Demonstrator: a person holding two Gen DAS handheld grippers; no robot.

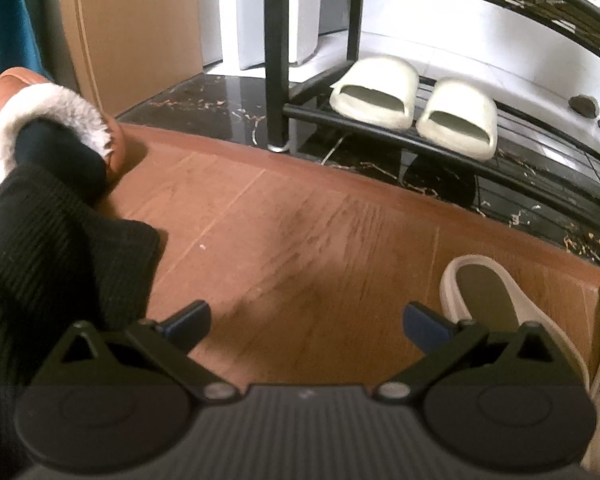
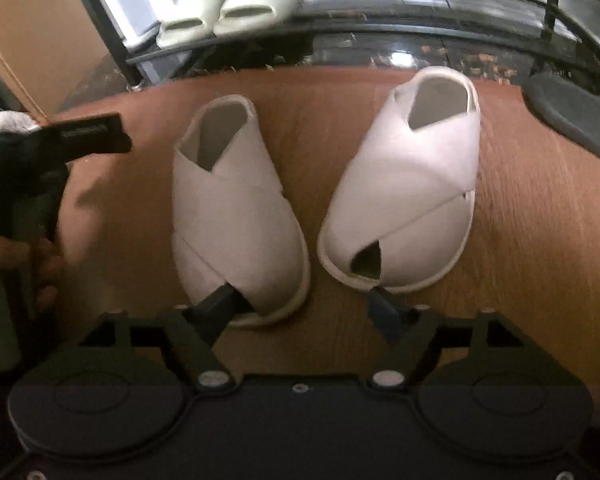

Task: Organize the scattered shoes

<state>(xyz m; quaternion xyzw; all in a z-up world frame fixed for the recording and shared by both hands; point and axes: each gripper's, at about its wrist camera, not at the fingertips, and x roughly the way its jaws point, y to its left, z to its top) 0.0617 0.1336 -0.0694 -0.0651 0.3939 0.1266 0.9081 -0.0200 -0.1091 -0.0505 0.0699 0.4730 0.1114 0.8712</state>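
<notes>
Two white cross-strap slippers, a left one [image 2: 232, 208] and a right one [image 2: 404, 184], lie side by side on the wooden floor, toes pointing away from me. My right gripper [image 2: 302, 304] hangs open at their near ends. Its left fingertip overlaps the left slipper's rim and its right fingertip is beside the right slipper; neither pad presses on anything. My left gripper [image 1: 306, 324] is open over bare floor, with one of the white slippers [image 1: 500, 308] just to its right. A pair of cream slides [image 1: 412, 108] sits on the black shoe rack's bottom shelf [image 1: 540, 152].
A person's foot in a brown fur-lined slipper [image 1: 52, 120] and a black trouser leg [image 1: 60, 248] stand at the left. A dark grey slipper [image 2: 572, 108] lies at the right by the rack. Black marble floor [image 1: 204, 100] borders the wood. A hand [image 2: 20, 256] holds the other gripper.
</notes>
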